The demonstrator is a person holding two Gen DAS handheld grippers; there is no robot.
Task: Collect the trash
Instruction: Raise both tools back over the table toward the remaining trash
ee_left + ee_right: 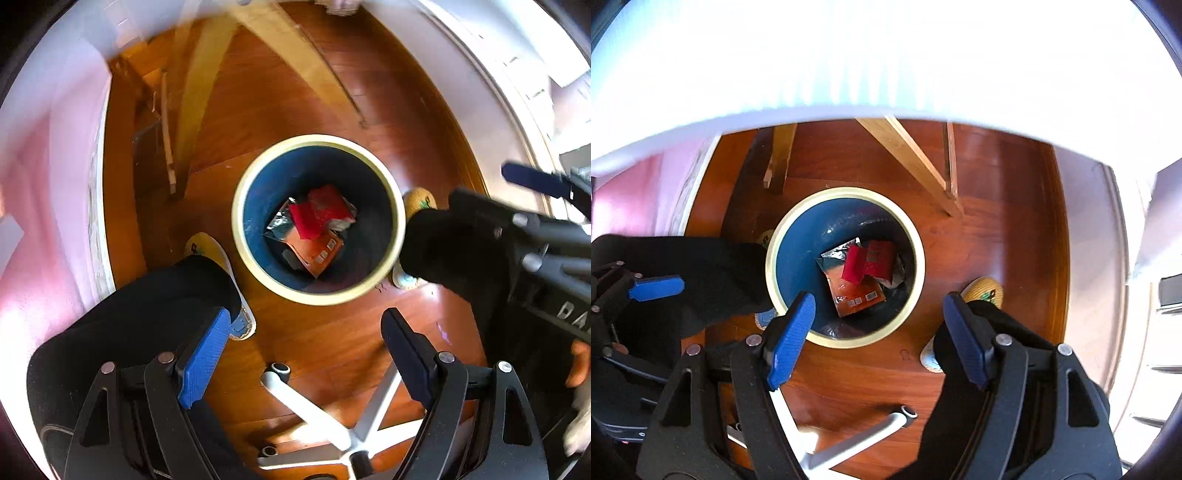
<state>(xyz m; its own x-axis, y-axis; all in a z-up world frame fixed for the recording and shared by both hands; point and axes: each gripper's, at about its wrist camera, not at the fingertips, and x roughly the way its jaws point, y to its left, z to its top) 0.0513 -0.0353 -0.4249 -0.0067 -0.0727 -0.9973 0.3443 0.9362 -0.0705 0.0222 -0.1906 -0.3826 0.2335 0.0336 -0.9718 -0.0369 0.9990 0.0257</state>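
Observation:
A round bin with a cream rim (pixel 258 273) and blue inside stands on the wooden floor, seen from above; it also shows in the right wrist view (pixel 916 291). Red wrappers (pixel 321 214) and an orange packet (pixel 317 253) lie at its bottom, also seen in the right wrist view as red wrappers (pixel 868 264) and orange packet (pixel 855 293). My left gripper (pixel 306 358) is open and empty, above the floor just short of the bin. My right gripper (pixel 879 339) is open and empty above the bin's near edge, and shows at the right of the left wrist view (pixel 532 181).
The person's legs in black trousers and light shoes (pixel 236 280) stand on both sides of the bin. A white chair base with castors (pixel 314 413) lies below. Wooden table legs (pixel 912 162) rise behind the bin, under a white tabletop (pixel 886 74).

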